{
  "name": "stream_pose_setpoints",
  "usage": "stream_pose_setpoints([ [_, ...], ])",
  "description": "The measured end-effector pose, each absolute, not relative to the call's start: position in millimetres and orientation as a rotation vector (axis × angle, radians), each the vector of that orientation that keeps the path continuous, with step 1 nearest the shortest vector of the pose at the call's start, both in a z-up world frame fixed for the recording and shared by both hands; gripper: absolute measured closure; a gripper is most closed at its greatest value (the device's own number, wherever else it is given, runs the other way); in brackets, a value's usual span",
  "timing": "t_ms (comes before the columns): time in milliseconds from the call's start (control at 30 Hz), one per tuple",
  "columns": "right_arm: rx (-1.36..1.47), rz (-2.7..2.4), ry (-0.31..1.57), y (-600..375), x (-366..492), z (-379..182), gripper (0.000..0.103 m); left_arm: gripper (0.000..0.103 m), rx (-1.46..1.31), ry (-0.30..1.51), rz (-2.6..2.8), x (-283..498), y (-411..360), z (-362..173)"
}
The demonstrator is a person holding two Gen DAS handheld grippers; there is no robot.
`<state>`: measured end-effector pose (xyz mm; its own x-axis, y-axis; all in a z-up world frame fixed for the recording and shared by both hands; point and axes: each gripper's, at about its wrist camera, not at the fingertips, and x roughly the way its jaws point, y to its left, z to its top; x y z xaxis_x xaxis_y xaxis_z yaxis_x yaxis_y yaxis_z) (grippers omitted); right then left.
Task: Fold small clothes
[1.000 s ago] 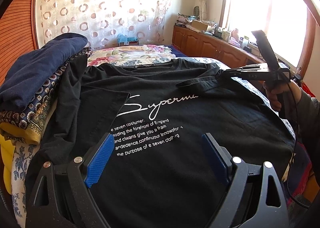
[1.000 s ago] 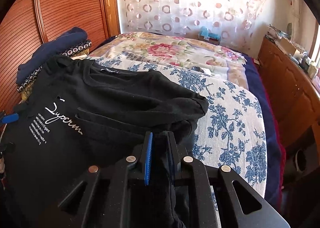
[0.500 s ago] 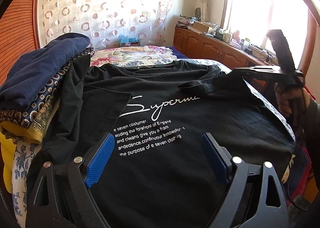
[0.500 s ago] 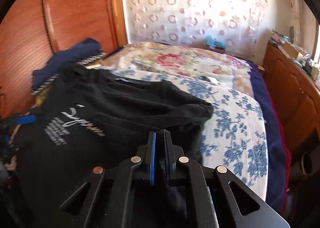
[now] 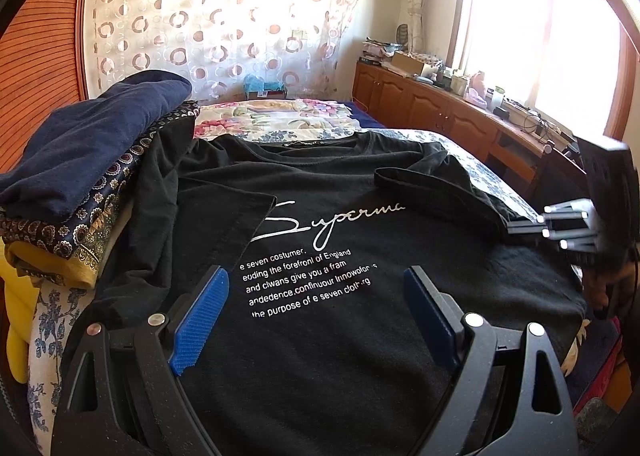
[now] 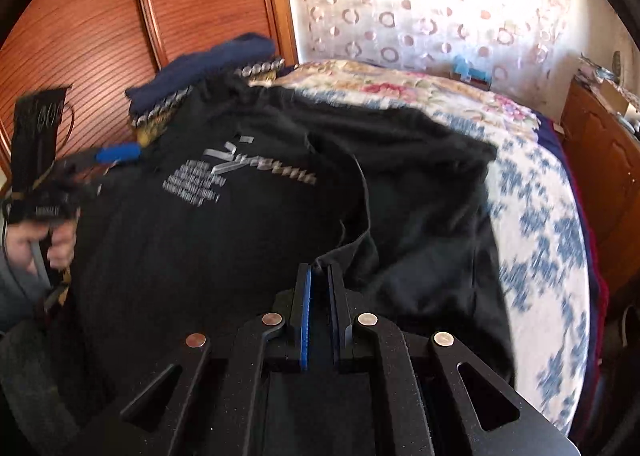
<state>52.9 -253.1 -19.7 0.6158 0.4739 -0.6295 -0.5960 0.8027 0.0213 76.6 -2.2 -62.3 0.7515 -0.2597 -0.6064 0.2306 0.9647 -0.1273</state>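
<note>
Bedroom scene: bed (image 5: pixel 486 172) with a blue-flowered sheet is carrying everything, patterned curtain (image 5: pixel 224 24) is hanging behind it, wooden cabinets (image 5: pixel 432 108) are running under the bright window.

Black tee (image 5: pixel 320 336) is lying face up across the near end of the bed, white script and text lines showing. Its left sleeve is already folded in over the chest. Collar is pointing toward the curtain.

I'm holding the left claw (image 5: pixel 316 312) above the tee's lower front, jaws spread wide, blue pads apart, nothing between them, text block showing in the gap. In the right wrist view the same claw (image 6: pixel 116 154) is sitting at the far left edge of the tee, with a hand (image 6: pixel 40 244) gripping its handle.

I'm running the right claw (image 6: pixel 318 280) clenched, pads nearly together, pinching a thin edge of black fabric at the tee's right side. That fabric is rising from the pads in a ridge toward the chest. Right view is smeared with motion blur. From the left view the right claw (image 5: pixel 516 226) is sitting at the tee's right edge, with the sleeve stretching out to it as a dark band.

Folded pile (image 5: pixel 80 184) is sitting just beside the tee on its left: navy piece on top, paisley fabric under it, yellow below that. The tee's left shoulder is draping up against this pile.
</note>
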Motion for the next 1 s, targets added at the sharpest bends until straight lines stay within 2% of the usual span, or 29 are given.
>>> stream_pose_setpoints([
  [233, -0.221, 0.619, 0.684, -253, 41, -30, 0.095, 0.013, -0.036, 0.663, -0.269, 75, -3, -60],
  [333, -0.212, 0.613, 0.688, -258, 38, -26, 0.084, 0.013, -0.042, 0.662, -0.266, 76, -2, -60],
  [400, -0.205, 0.603, 0.669, -261, 37, -19, 0.073, 0.013, -0.044, 0.663, -0.265, 76, -1, -61],
  [567, -0.187, 0.553, 0.611, -267, 50, 5, 0.058, 0.013, -0.039, 0.664, -0.266, 76, -3, -61],
  [767, -0.185, 0.458, 0.603, -263, 97, 17, 0.056, 0.013, -0.037, 0.665, -0.268, 75, -5, -61],
  [1000, -0.189, 0.301, 0.724, -255, 175, 3, 0.056, 0.013, -0.040, 0.671, -0.267, 74, -2, -64],
])
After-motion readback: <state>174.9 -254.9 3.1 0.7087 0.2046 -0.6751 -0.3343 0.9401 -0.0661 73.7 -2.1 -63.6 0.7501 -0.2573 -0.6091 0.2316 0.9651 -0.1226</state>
